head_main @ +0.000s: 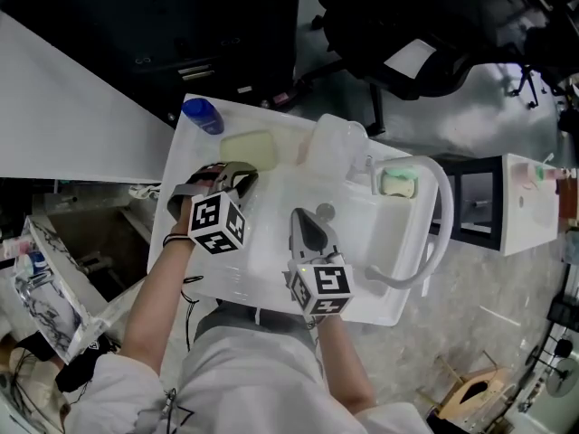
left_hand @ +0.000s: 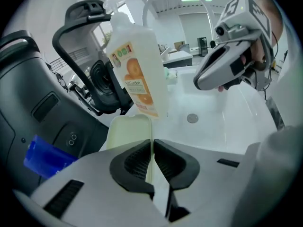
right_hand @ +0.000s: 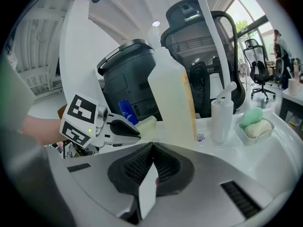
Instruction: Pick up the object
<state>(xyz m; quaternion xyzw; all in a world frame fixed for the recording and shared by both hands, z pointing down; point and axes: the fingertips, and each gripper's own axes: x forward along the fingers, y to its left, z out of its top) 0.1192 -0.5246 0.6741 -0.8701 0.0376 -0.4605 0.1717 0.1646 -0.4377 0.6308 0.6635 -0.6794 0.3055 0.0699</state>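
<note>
A clear spray bottle (head_main: 339,147) with an orange-fruit label (left_hand: 137,70) stands on the back rim of a white sink (head_main: 271,269). A pale yellow flat pad (head_main: 249,149) lies on the rim to its left. My left gripper (head_main: 240,177) hovers just short of that pad (left_hand: 128,131); its jaws are shut with nothing between them (left_hand: 152,150). My right gripper (head_main: 303,217) hangs over the basin, pointing at the bottle (right_hand: 173,103), jaws shut and empty (right_hand: 152,157). Each gripper shows in the other's view: the right gripper (left_hand: 199,83) and the left gripper (right_hand: 132,129).
A curved white faucet (head_main: 439,215) arches over the basin, whose drain (left_hand: 191,118) lies in the middle. A soap dish with a green sponge (head_main: 398,182) and a small white pump bottle (right_hand: 221,117) stand to the right. A blue-capped bottle (head_main: 201,114) sits at the back left corner. Office chairs stand behind.
</note>
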